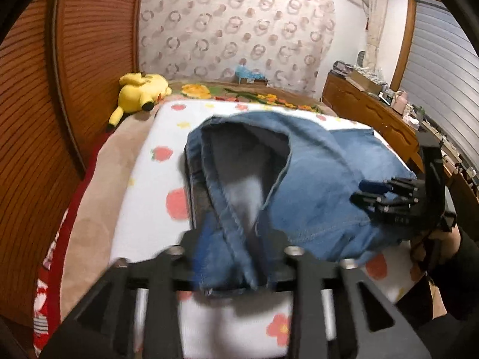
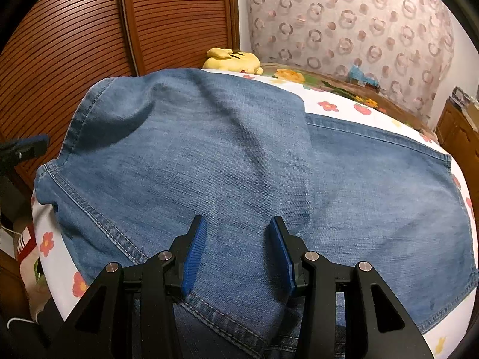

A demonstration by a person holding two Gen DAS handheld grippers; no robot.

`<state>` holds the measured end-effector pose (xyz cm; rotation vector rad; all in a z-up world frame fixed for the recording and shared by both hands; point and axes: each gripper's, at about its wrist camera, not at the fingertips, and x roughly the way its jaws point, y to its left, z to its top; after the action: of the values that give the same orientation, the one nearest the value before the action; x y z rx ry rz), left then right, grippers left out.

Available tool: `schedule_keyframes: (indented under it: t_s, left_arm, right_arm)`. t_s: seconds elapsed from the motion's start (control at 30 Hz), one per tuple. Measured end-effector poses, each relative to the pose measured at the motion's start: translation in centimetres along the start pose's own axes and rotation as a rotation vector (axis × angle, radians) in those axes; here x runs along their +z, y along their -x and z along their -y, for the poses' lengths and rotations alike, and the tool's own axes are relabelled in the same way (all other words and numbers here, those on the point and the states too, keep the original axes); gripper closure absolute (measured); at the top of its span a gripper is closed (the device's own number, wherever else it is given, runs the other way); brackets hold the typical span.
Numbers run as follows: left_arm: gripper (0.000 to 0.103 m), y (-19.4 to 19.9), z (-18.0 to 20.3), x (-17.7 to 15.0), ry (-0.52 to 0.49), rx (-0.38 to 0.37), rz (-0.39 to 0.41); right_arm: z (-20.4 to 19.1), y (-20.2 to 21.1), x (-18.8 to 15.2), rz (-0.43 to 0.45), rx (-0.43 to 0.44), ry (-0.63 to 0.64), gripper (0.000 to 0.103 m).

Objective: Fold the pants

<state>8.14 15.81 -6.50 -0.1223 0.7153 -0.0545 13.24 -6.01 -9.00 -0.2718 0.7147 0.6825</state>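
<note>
On the bed [image 2: 338, 110], over a white sheet printed with red flowers and strawberries, the blue denim pants [image 2: 227, 161] lie spread across most of the surface. In the right wrist view one layer is folded over another, its diagonal edge running down the middle of the fabric, and a stitched seam crosses the near left part.

The right gripper [image 2: 236, 251] stands over the near edge of the pants with its jaws wide apart; the blue ribbed pads [image 2: 194, 254] hold nothing, and denim shows between them.

The left gripper [image 1: 230, 266] has a bunched fold of the pants lifted from the sheet. The fabric passes down between its jaws, which are closed on it, though motion blur hides the pads themselves. The raised denim forms an open pocket showing the pale inner side.

In the left wrist view the right gripper [image 1: 386, 194] appears at the far right, against the denim.

A yellow plush toy [image 1: 140, 92] lies at the far left corner of the bed, beside a slatted wooden door [image 2: 89, 45]. A wooden dresser [image 1: 368, 113] stands to the right of the bed.
</note>
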Motion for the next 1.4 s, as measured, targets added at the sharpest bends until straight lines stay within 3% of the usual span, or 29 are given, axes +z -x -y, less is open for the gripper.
schedule_keyframes:
  t_s: [0.2, 0.37, 0.53, 0.8, 0.9, 1.17, 1.2, 1.27, 1.3, 1.33, 1.4]
  left_arm:
    - [0.053, -1.8, 0.6, 3.4, -0.05, 0.012, 0.04]
    - [0.053, -4.1, -1.3, 6.1, 0.051, -0.042, 0.005]
    - [0.053, -4.8, -0.9, 7.6, 0.071, -0.047, 0.018]
    - [0.053, -8.6, 0.0, 7.3, 0.082, -0.026, -0.091]
    - [0.053, -8.6, -0.5, 6.8, 0.131, -0.075, -0.106]
    - [0.053, -9.3, -1.0, 6.2, 0.148, -0.053, -0.129]
    - [0.054, -9.3, -0.9, 6.3, 0.14, -0.056, -0.121]
    - [0.074, -9.3, -0.3, 6.6, 0.1, -0.062, -0.103]
    - [0.09, -9.3, -0.1, 6.8, 0.082, -0.051, -0.097]
    - [0.097, -9.2, 0.0, 7.0, 0.066, -0.039, -0.088]
    - [0.097, -8.6, -0.1, 7.6, 0.02, 0.019, -0.052]
  right_arm:
    - [0.1, 0.0, -0.1, 0.001, 0.001, -0.001, 0.057]
    - [0.0, 0.0, -0.2, 0.003, -0.006, 0.005, 0.057]
    - [0.1, 0.0, -0.2, 0.001, -0.008, 0.008, 0.057]
    - [-0.1, 0.0, -0.2, 0.001, -0.011, 0.009, 0.057]
    - [-0.1, 0.0, -0.2, 0.002, -0.006, 0.005, 0.057]
    - [-0.2, 0.0, -0.3, 0.002, -0.01, 0.008, 0.057]
    - [-0.2, 0.0, -0.3, 0.002, -0.011, 0.009, 0.057]
    - [-0.2, 0.0, -0.3, 0.002, -0.01, 0.008, 0.057]
    - [-0.2, 0.0, -0.3, 0.002, -0.01, 0.008, 0.057]
    - [-0.1, 0.0, -0.3, 0.002, -0.011, 0.008, 0.057]
    - [-0.2, 0.0, -0.3, 0.002, -0.01, 0.007, 0.057]
